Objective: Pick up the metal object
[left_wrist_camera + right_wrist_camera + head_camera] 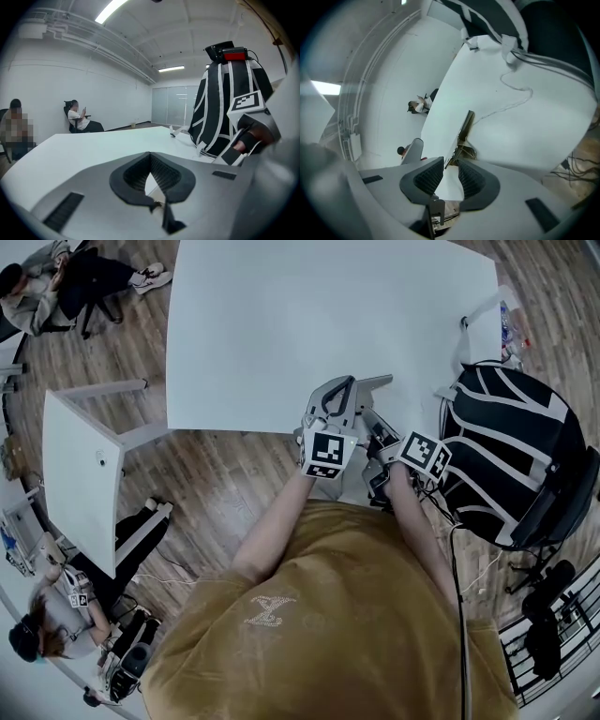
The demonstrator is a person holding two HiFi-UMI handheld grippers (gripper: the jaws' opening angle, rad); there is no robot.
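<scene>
No metal object shows on the white table (281,324) in the head view. Both grippers hover side by side at its near edge. My left gripper (345,388) is shut, its fingertips touching and nothing held; its own view shows the left gripper (150,158) over bare tabletop. My right gripper (450,164) stands narrowly open with nothing between its pads, and in the head view the right gripper (377,397) is just right of the left one. A thin dark bar (465,125) shows just past its fingertips; I cannot tell what it is.
A black-and-white backpack (511,446) sits close by on the right, beside the table's right edge. A white strap (480,307) lies at the far right corner. A second small white table (80,474) stands at the left. People sit far off (77,117).
</scene>
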